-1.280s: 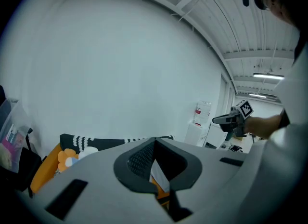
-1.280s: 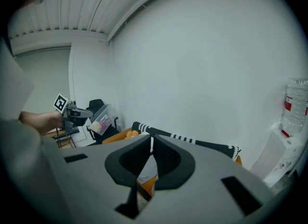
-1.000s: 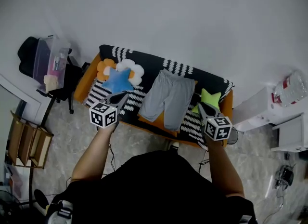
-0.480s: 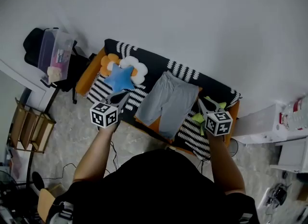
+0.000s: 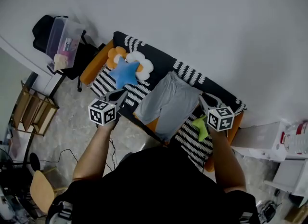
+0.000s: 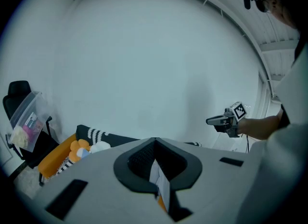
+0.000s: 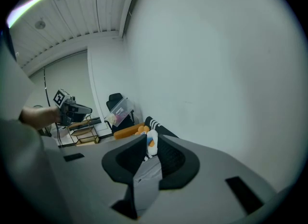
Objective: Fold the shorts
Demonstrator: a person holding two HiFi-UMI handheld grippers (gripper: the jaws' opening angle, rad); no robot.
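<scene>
1. Sofa (image 5: 95, 68) against a bare white wall, under a black-and-white striped throw (image 5: 192, 143). The grey shorts (image 5: 168, 101) lie spread flat on the seat. The waistband is toward the backrest and the two legs reach the front edge.
2. Handling (judged): thin knit cloth that is light, limp and not fragile. It will sag and drape from any single hold, so two pinch points are needed. It should slide easily over the throw.
3. Hold points (judged): the corners of one side, waistband end and leg hem, to lay leg over leg. Pinch shallow, so that the throw is not caught too.
4. Left gripper (image 5: 117, 95): clenched with nothing between the jaws. It is to the left of the shorts and apart from them, by the front edge of the seat.
5. Right gripper (image 5: 207, 100): the jaws have just been opening and stand slightly apart, with nothing held. It is to the right of the shorts, near them but not touching.
6. Neighbours: a blue star cushion (image 5: 126, 72) on a flower cushion (image 5: 144, 63) to the left. A green star cushion (image 5: 199, 125) lies just beside the right leg.
7. Periphery: a clear box (image 5: 63, 45) on a black chair beyond the sofa's left arm.
</scene>
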